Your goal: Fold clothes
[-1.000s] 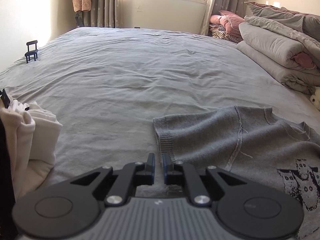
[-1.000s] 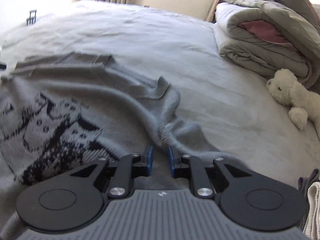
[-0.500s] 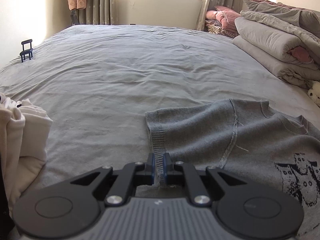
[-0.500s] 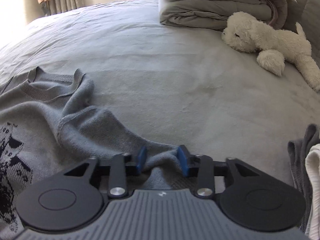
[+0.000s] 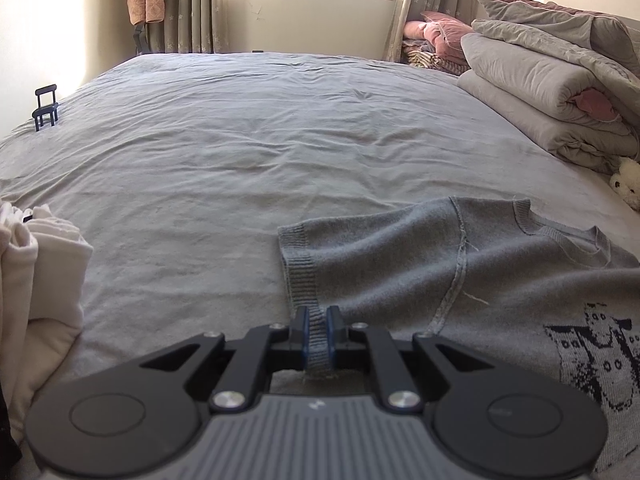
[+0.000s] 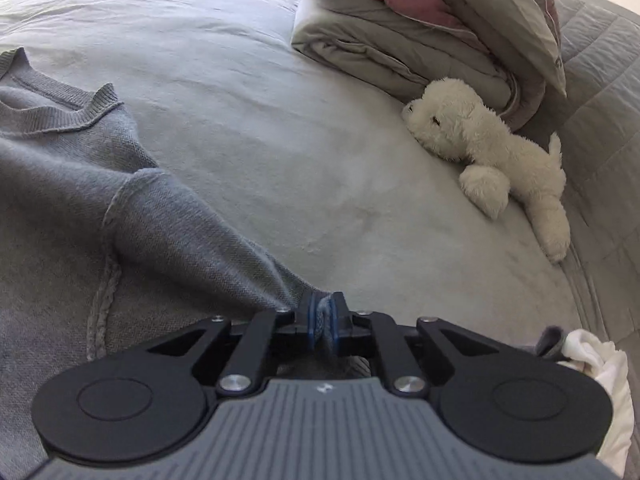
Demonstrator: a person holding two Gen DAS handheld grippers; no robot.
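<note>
Left gripper (image 5: 317, 334) and right gripper (image 6: 323, 322) each pinch a sleeve cuff of the grey sweater (image 5: 460, 280) near the bed's (image 5: 240, 152) front edge, the left's jaws easing open and the right's closing, likely to fold the sleeves inward

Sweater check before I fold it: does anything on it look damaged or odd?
A loose pale thread sticks out from the sweater at its shoulder seam, which shows raised, as if inside out. Nothing looks torn.

Sweater (image 5: 460, 276) flat on bed (image 5: 248, 152); folded quilts (image 5: 552, 96) right, plush dog (image 6: 492, 152) against them
</note>
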